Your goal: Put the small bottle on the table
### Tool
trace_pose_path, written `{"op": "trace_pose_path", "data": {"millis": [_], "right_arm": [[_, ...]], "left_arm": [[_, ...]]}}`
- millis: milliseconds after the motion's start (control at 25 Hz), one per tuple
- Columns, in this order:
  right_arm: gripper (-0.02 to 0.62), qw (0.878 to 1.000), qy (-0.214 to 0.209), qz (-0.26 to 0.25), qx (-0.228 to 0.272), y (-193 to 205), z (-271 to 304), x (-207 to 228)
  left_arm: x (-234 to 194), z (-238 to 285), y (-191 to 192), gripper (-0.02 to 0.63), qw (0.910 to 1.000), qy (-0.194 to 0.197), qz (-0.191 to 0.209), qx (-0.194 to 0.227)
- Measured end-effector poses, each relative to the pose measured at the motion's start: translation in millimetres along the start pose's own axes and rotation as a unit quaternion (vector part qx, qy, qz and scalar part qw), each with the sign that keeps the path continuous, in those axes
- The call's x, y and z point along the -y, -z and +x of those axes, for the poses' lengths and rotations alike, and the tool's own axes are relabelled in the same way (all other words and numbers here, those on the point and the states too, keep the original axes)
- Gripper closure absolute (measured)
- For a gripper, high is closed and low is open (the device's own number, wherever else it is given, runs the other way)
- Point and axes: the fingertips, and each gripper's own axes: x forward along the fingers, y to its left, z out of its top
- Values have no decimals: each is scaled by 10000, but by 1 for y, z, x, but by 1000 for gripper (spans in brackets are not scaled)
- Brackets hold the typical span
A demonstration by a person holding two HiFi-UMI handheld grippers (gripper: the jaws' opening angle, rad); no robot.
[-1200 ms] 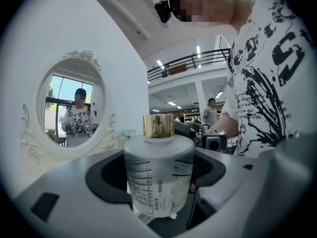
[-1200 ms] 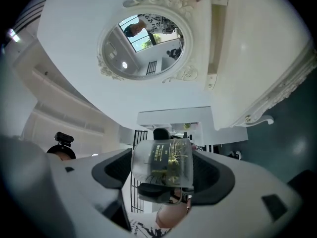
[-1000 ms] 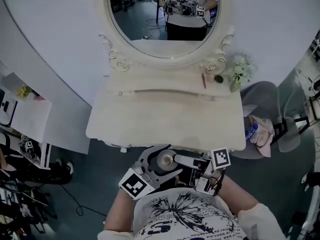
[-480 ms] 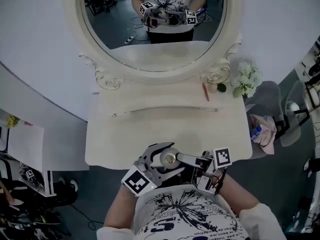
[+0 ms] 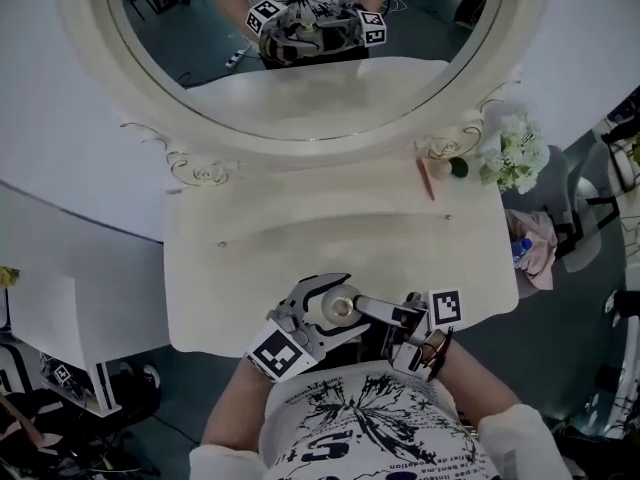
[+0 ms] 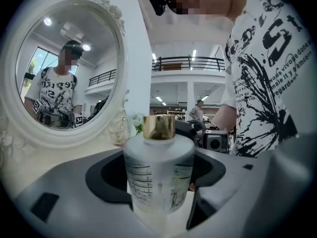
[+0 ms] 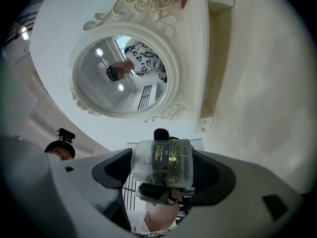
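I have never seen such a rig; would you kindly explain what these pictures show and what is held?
A person holds a two-jaw gripper in each hand. One picture looks down from a head camera; the other two look along each gripper's jaws. The left gripper and the right gripper appear clamped on one small frosted bottle with a gold cap, near the front edge of the cream dressing table with its oval mirror. At the table's back right sit a reddish-brown stick and white flowers.

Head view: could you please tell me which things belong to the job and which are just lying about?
Job: small bottle, held by left tongs and right tongs; dressing table.
Lying about: white flowers, reddish stick, green ball, mirror.
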Motion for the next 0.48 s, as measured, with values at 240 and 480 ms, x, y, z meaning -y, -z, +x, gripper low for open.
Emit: {"op": "trace_pose_path", "data": {"millis": [240,480], "right_arm": [[229,9984,508,-248,46,-13,-2,40],[229,9909,1239,-523,-94,-26,-17,71]], "left_arm": [[-13,0,43,255,9991,-117,-219,-348],[-17,10,80,255,9973,-188,-361,-618]]}}
